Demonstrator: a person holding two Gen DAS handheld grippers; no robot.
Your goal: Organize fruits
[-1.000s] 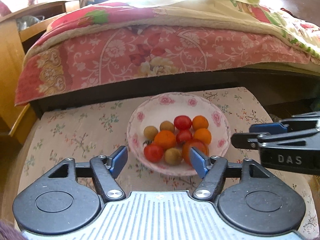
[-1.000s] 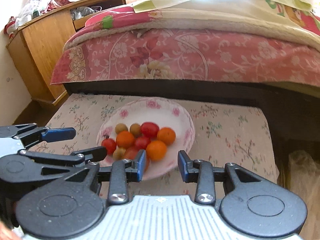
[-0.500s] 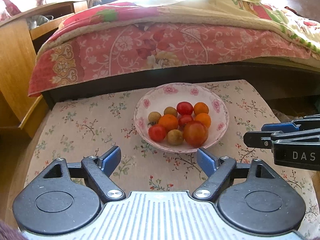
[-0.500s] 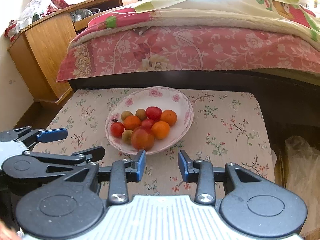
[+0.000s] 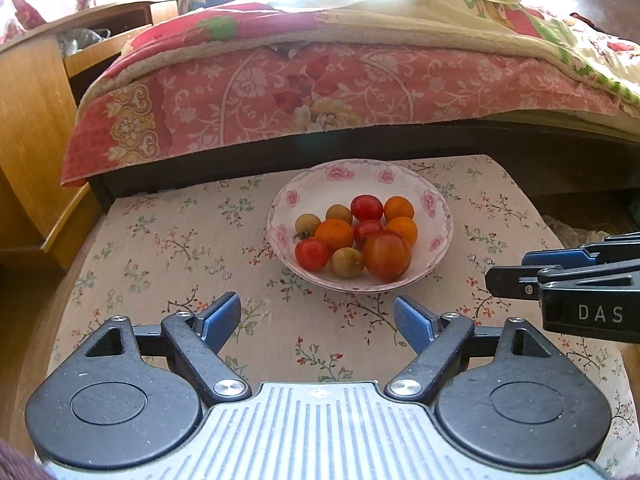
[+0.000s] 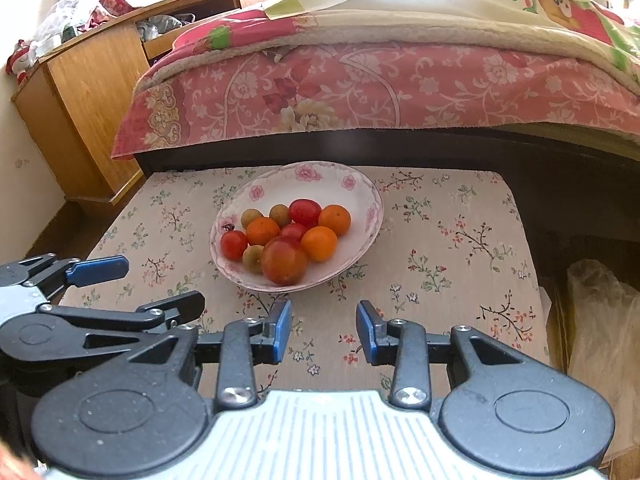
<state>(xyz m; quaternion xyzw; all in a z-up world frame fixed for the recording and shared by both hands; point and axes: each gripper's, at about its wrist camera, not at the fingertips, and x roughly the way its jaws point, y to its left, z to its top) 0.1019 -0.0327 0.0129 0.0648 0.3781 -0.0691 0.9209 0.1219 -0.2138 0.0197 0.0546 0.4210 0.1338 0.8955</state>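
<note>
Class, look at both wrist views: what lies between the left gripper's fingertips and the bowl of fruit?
Nothing but bare floral cloth. In the left wrist view, the open left gripper sits short of the bowl, with only cloth between them.

- Ahead of me stands a bed (image 5: 360, 92) with a pink floral quilt (image 6: 400, 84) over a dark frame.
- Left of it: a wooden cabinet (image 6: 84, 92), its top cluttered.
- Strong daylight washes out the far side.
- A floral-covered low table (image 5: 160, 248) sits below me.
</note>
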